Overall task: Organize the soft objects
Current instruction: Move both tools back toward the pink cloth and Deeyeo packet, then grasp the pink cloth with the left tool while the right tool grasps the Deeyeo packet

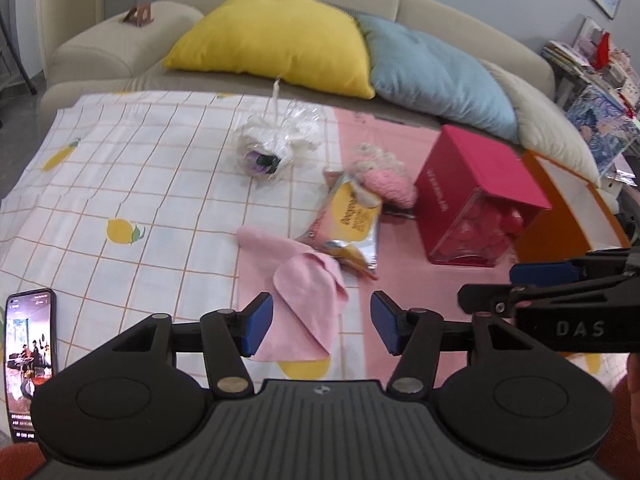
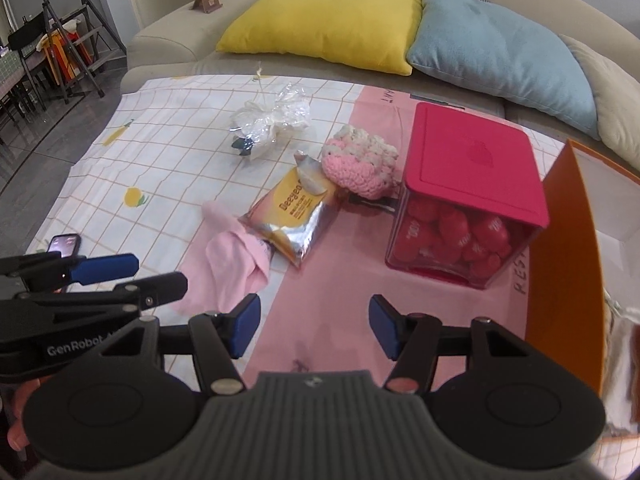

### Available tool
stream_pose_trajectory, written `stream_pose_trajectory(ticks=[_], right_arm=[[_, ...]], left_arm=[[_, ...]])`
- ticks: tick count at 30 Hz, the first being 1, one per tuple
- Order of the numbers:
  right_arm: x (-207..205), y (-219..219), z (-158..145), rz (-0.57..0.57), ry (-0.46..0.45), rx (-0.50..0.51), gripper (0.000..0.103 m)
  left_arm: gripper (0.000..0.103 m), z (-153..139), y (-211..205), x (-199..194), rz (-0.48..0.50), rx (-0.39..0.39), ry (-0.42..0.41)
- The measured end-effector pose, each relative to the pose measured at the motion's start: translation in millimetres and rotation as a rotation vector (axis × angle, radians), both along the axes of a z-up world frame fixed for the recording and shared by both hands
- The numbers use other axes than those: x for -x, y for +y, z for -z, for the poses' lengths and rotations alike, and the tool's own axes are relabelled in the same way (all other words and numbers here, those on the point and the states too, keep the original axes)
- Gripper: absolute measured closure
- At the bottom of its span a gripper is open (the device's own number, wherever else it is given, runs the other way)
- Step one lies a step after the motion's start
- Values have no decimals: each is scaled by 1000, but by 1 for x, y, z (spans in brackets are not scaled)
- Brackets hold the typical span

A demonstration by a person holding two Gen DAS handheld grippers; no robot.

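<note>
Blue pads of the left hand-held gripper [image 1: 322, 322] stand spread, tilted down over a crumpled pink cloth [image 1: 308, 300] on the surface [image 1: 140, 184], which wears a checked lemon-print cover. The cloth's near fold lies between the pads; whether the left pad touches it cannot be told, and nothing is pinched. The right hand-held gripper [image 2: 314, 326] is also spread and empty, over a bare pink part of the cover just right of the cloth. Each gripper shows at the edge of the other's view, side by side. Touching the cloth's far edge lies a yellow and silver snack bag [image 2: 294, 216], and beyond it a pink and white crochet piece [image 2: 356, 164]. A red-lidded clear box [image 2: 464, 200] stands to the right, beside an orange box [image 2: 568, 264]. A phone [image 1: 30, 360] lies at the left.
</note>
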State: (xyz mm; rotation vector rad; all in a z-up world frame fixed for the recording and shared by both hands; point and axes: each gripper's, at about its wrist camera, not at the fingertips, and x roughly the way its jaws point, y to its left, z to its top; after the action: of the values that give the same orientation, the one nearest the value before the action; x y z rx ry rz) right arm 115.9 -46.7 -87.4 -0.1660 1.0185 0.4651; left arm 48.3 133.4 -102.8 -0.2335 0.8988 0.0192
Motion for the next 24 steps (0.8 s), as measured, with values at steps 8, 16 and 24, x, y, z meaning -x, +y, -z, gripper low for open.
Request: stream_pose_trajectory(ticks=[8,16,24], right_arm=[[-39,16,23,44,45,-35,43],[-60,26,44,111,115,-76,41],[-71,21,54,181,141,-154,37]], left_arm=[[22,42,23,-45,-88,86,86],[15,74,25,-66,-96,107,94],[42,76,6,-71,-11,44,59]])
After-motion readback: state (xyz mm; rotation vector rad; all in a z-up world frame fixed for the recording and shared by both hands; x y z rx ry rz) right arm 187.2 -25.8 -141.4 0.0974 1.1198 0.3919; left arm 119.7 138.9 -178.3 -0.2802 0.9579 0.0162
